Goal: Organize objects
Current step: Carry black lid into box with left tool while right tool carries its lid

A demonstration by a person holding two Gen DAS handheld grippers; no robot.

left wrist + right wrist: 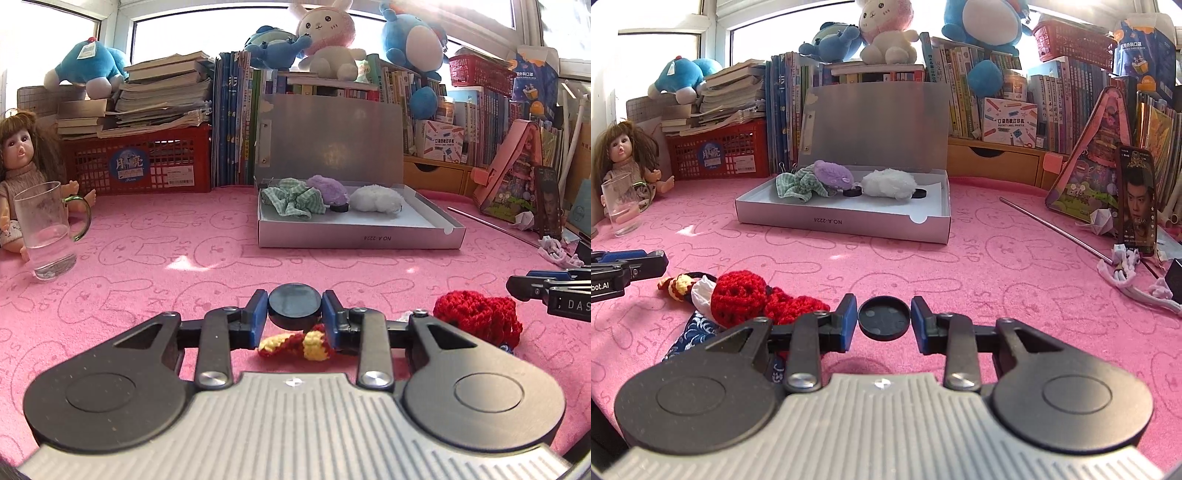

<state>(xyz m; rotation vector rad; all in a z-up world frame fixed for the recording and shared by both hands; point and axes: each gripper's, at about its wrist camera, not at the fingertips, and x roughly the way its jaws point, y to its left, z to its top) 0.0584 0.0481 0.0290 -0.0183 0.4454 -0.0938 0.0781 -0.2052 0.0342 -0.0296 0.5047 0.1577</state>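
My left gripper (294, 308) is shut on a black round disc (294, 304) and holds it just above the pink cloth. My right gripper (884, 319) brackets another black disc (884, 317); small gaps show at both pads. A red crocheted piece (478, 319) lies to the right of the left gripper and also shows in the right wrist view (742, 299). A yellow and red crocheted piece (295, 343) lies under the left fingers. The open silver box (360, 230) holds a green checked cloth (291, 201), a purple plush (327, 188), a white plush (375, 199) and black discs (852, 192).
A glass mug (48, 229) and a doll (22, 162) stand at the left. Books, a red crate (136, 162) and plush toys line the back. A metal rod (1056, 225), a pink triangular case (1097, 166) and crumpled paper (1124, 266) lie at the right.
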